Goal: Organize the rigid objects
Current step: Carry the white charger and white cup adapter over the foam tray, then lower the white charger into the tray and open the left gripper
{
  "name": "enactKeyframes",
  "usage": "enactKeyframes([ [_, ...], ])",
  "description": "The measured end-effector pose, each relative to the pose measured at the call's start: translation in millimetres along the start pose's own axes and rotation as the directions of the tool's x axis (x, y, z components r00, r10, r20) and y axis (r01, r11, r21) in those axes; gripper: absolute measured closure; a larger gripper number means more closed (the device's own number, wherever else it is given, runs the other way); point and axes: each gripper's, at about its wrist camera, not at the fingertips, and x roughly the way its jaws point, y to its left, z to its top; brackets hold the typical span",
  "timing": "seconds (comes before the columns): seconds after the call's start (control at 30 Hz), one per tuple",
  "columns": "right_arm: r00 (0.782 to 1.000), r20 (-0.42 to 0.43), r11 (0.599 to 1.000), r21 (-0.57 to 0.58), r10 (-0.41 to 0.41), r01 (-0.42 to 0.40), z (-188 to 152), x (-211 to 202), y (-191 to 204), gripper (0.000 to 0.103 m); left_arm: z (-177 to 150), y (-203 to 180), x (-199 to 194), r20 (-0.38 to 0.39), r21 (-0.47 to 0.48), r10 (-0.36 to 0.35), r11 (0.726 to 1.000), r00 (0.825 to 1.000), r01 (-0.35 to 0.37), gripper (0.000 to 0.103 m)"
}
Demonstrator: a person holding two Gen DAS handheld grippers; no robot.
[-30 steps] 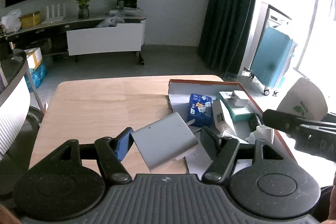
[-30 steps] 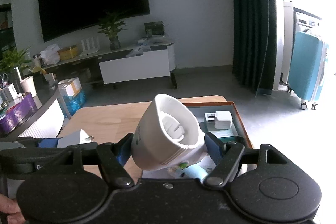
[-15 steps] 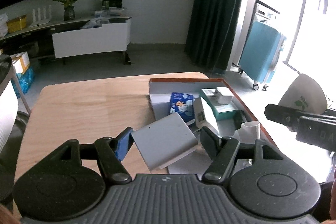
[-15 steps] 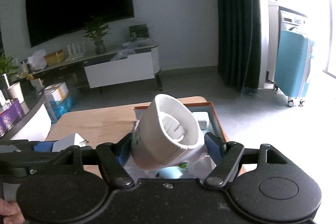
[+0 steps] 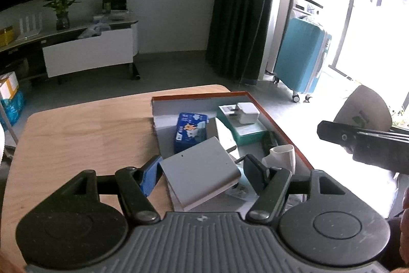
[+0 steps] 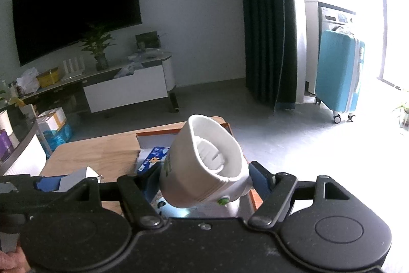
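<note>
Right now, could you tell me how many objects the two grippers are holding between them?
2. A flat grey box sits clamped in the left gripper, above the tray's near end. A white cup-shaped device is clamped in the right gripper. Nothing else appears held.

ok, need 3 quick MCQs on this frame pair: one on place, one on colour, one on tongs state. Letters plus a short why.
1. Where is the blue packet?
A. inside the orange-rimmed tray
B. on the bare wooden table
C. on the floor

2. What colour is the suitcase by the curtain?
A. red
B. teal blue
C. black

3. What are the right tongs doing?
A. standing open and empty
B. shut on a white plastic housing
C. shut on a book

Answers:
1 A, it lies within the tray's rim.
2 B, its shell is teal in both views.
3 B, both pads press the housing's sides; the left tongs hold the grey flat box.
</note>
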Motion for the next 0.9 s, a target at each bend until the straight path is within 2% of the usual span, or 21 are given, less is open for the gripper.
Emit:
enactKeyframes([
  [0.47, 1.000, -0.021, 1.000, -0.012, 0.006, -0.007, 3, 14, -6, 0.017, -4, -22, 15, -0.033, 0.033, -0.043, 0.998, 0.999, 0.045, 0.033],
  [0.9, 0.999, -0.039, 0.999, -0.028, 0.021, -0.022, 6, 24, -8, 0.017, -6, -29, 23, -0.052, 0.043, -0.054, 0.997, 0.997, 0.056, 0.033],
])
